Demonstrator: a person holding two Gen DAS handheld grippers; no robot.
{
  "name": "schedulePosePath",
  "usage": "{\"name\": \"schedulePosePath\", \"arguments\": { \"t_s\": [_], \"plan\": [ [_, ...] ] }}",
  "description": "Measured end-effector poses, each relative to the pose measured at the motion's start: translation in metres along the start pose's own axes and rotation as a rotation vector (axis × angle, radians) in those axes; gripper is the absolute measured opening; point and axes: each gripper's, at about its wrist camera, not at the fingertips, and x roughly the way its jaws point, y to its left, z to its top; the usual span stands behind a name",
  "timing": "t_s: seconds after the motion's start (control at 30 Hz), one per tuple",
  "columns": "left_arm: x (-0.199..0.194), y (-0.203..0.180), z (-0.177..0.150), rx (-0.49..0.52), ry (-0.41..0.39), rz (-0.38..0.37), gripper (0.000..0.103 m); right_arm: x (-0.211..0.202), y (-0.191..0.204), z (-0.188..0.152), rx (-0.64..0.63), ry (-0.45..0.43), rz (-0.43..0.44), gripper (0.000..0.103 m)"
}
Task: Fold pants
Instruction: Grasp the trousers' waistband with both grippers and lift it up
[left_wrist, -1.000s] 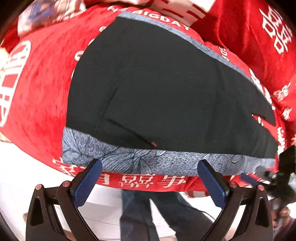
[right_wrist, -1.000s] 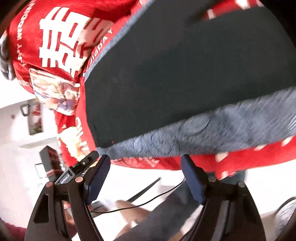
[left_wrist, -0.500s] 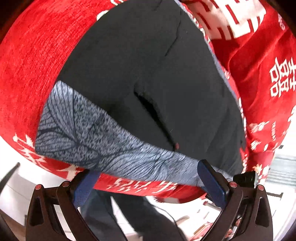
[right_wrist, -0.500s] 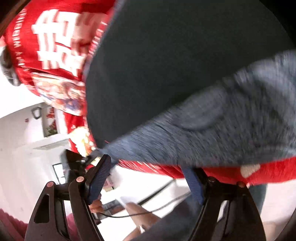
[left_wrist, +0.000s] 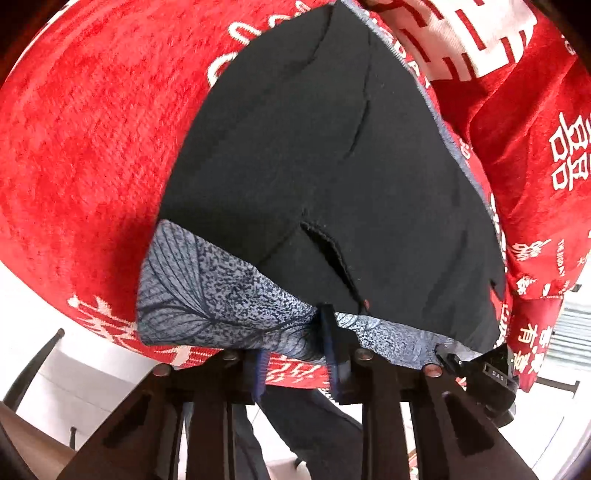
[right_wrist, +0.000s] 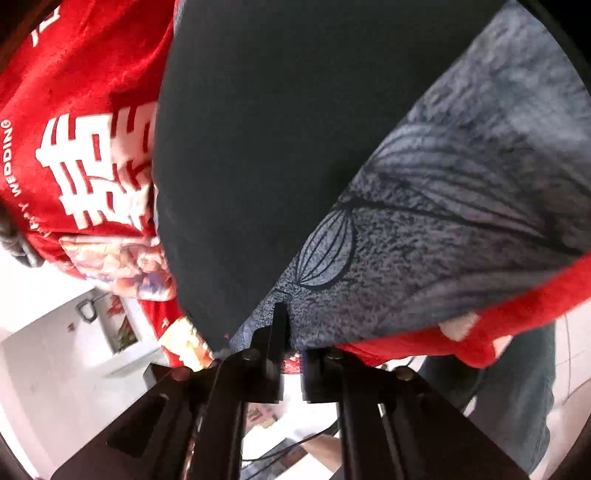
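The black pants with a grey leaf-print waistband lie flat on a red cloth, waistband along the near edge. My left gripper is shut on the waistband near its middle, by a pocket slit. In the right wrist view the pants and waistband fill the frame. My right gripper is shut on the waistband at its corner.
The red cloth carries white characters and hangs over the surface's near edge. A person's dark trouser legs stand below the edge. The other gripper shows at the waistband's right end in the left wrist view.
Both grippers were open just short of the waistband. Both have moved onto it and closed, pinching the grey band.
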Motion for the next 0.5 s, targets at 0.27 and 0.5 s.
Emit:
{"name": "schedulePosePath", "arguments": {
  "t_s": [0.27,0.5],
  "plan": [
    [-0.054,-0.043,0.012,0.097,-0.081,-0.067,0.024,-0.038,0.103,0.015,-0.310,-0.032,-0.046,0.006],
    [-0.082,-0.098,0.081,0.152,-0.258,-0.112,0.024,-0.035,0.186,0.081,-0.479,0.003,-0.025,0.006]
  ]
}}
